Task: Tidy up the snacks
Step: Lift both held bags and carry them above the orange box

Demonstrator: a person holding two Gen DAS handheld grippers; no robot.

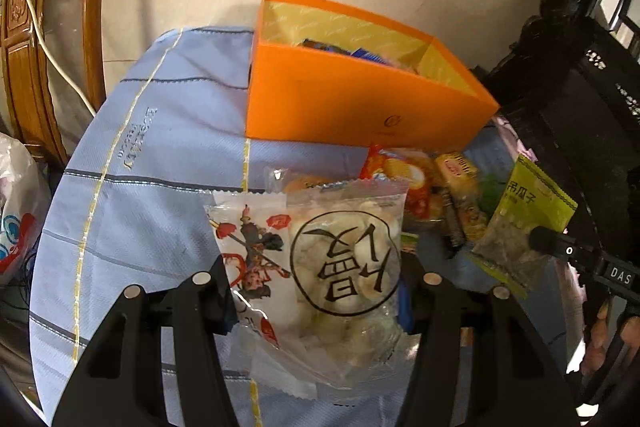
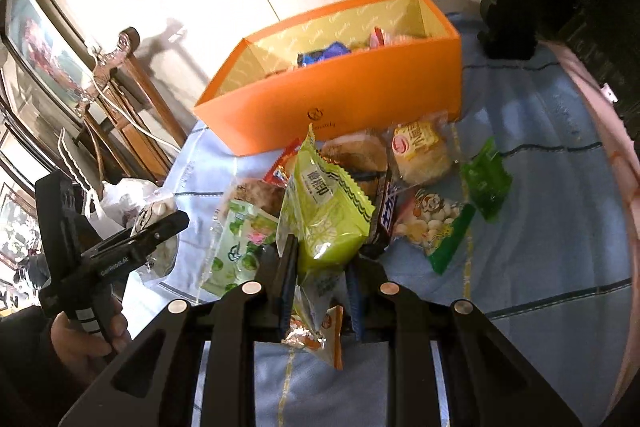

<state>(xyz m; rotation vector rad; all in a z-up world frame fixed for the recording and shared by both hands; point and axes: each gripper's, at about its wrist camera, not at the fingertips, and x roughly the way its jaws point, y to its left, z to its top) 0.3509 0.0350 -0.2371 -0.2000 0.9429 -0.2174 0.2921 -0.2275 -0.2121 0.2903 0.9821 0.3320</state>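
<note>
Green-yellow packet (image 2: 324, 211), clamped in right tool (image 2: 320, 267), points toward orange box (image 2: 340, 95).

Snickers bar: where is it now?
Right wrist view, centre: the Snickers bar lies on the cloth, just right of the lime-green packet held in the right gripper, before the orange box.

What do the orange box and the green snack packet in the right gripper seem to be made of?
Orange box: likely matte cardboard, with flat stiff walls, sharp folded corners and a printed yellow lining. Green snack packet: probably glossy plastic film, crinkled, with bright glare and a zigzag-cut edge, pinched in the right gripper.
</note>
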